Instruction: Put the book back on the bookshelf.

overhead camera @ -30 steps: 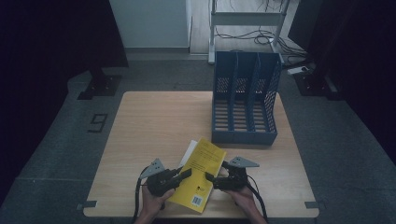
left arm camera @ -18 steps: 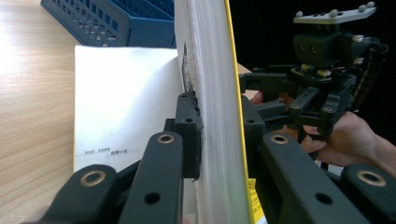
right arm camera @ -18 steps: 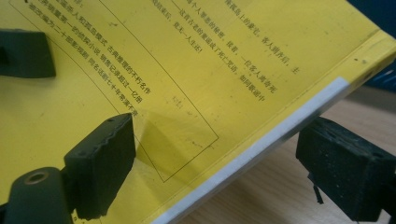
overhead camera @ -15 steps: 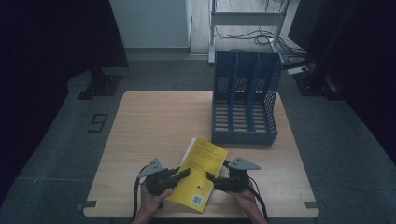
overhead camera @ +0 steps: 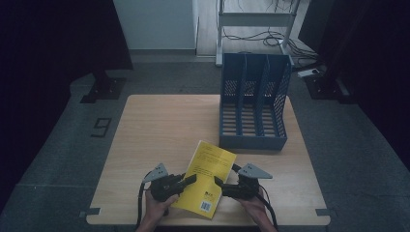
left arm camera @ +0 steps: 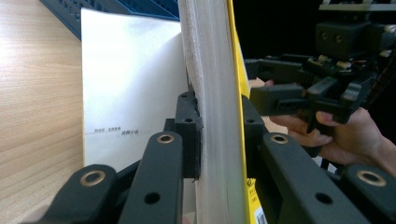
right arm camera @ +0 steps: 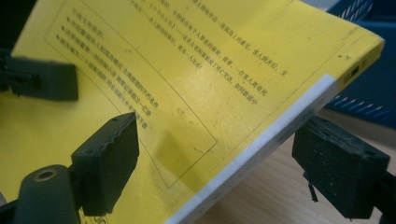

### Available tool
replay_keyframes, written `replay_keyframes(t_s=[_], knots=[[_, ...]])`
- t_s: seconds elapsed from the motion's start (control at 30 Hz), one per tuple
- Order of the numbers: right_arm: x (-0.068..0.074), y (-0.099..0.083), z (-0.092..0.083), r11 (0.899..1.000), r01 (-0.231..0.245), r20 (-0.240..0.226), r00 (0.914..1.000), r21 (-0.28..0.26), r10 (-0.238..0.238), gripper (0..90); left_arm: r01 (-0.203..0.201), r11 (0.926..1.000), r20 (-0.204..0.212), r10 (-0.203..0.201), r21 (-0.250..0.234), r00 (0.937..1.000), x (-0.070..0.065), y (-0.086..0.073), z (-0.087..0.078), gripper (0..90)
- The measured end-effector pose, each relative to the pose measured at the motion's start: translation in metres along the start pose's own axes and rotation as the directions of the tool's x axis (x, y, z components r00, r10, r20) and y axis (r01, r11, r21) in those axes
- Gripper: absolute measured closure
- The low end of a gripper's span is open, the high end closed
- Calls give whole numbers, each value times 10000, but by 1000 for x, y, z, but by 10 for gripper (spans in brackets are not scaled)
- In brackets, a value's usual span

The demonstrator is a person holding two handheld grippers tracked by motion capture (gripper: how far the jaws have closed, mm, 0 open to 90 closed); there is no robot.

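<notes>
A yellow paperback book (overhead camera: pixel 209 176) is held tilted above the front of the wooden table (overhead camera: pixel 159 125). My left gripper (overhead camera: pixel 189 180) is shut on its left edge. In the left gripper view the pads (left arm camera: pixel 189 126) clamp the white page block (left arm camera: pixel 210 93) and the yellow cover, while one loose white page (left arm camera: pixel 130 88) hangs free. My right gripper (overhead camera: pixel 220 185) is at the book's right edge. Its jaws have just been closing with the book (right arm camera: pixel 187 70) between them. One pad (right arm camera: pixel 109 156) hovers over the cover, and the other (right arm camera: pixel 341 168) stands apart from the white edge.
A blue three-slot file holder (overhead camera: pixel 254 111) stands at the back right of the table, close behind the book. Past the table are a dark floor, a metal rack with cables (overhead camera: pixel 256 24) and a floor mark (overhead camera: pixel 101 127) at the left.
The book's far end has lifted slightly. My right gripper has edged in along the book's right edge. The left gripper has stayed put.
</notes>
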State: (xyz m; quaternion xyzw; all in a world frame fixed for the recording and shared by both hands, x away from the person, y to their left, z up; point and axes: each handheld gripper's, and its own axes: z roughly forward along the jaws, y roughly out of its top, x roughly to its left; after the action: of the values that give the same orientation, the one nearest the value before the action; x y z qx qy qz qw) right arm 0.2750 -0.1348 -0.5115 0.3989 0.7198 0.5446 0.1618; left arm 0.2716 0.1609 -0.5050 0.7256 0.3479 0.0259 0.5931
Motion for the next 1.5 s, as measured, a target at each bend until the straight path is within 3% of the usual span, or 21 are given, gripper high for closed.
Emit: replay_keyframes(t_s=[0.2,0.33,0.57,0.9,1.03,1.13,1.27,1.5], knots=[[1,3,-6,9995,18,35,10000,-331,-17,208,12,10000,15,-12,-15,10000,0,0,0,763],[3,7,-14,9951,226,171,9996,-964,-211,298,78,9999,98,-77,-67,9999,2,0,-1,763],[7,12,-23,9894,376,87,9993,-1403,-368,367,235,9996,180,-232,-129,9996,4,0,-2,760],[5,13,-25,9887,410,171,9991,-1443,-390,457,334,9994,195,-332,-114,9993,6,-1,-2,759],[2,13,-26,9887,298,-94,9995,-1469,-315,486,355,9993,225,-353,-104,9991,6,-1,-2,757],[3,13,-25,9904,298,-654,9971,-1352,-390,502,360,9993,311,-356,-118,9989,6,-1,-2,753],[7,13,-23,9894,656,-650,9951,-1297,-745,540,338,9994,397,-335,-72,9986,7,-1,-2,749],[6,13,-24,9882,660,-774,9940,-1380,-772,579,421,9991,408,-418,-72,9983,8,-1,-1,741]])
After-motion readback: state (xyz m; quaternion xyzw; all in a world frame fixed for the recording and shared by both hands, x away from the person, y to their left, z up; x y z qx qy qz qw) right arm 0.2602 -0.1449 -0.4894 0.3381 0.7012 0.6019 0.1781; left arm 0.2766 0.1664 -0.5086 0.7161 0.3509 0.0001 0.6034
